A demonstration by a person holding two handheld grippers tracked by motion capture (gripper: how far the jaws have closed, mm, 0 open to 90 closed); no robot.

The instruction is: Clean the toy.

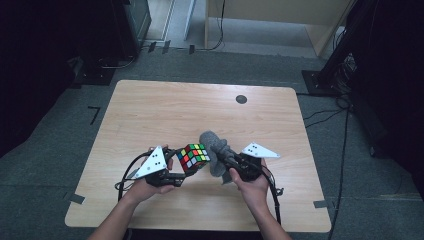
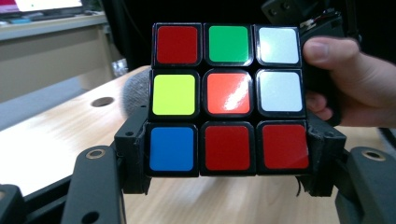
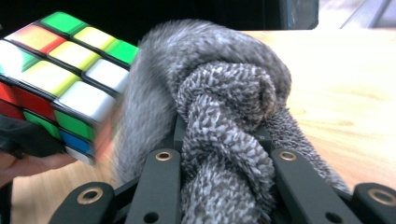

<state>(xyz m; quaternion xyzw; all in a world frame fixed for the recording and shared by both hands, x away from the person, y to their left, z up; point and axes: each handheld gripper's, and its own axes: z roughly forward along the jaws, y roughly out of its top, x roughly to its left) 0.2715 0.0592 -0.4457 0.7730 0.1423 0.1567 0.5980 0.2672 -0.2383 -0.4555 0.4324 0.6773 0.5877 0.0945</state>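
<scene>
A scrambled puzzle cube (image 1: 194, 157) is held above the wooden table (image 1: 165, 110), clamped between the jaws of my left gripper (image 1: 186, 167). In the left gripper view the cube (image 2: 227, 99) faces the camera, gripped at its bottom row in my left gripper (image 2: 226, 161). My right gripper (image 1: 226, 161) is shut on a bunched grey cloth (image 1: 215, 150), which touches the cube's right side. In the right gripper view the cloth (image 3: 219, 121) bulges out between the jaws of my right gripper (image 3: 224, 154), with the cube (image 3: 60, 79) just to its left.
A round dark cable hole (image 1: 241, 99) sits in the table's far right part. Black stands and cables (image 1: 345, 70) crowd the floor on the right. A wooden cabinet (image 1: 280, 20) stands beyond the table.
</scene>
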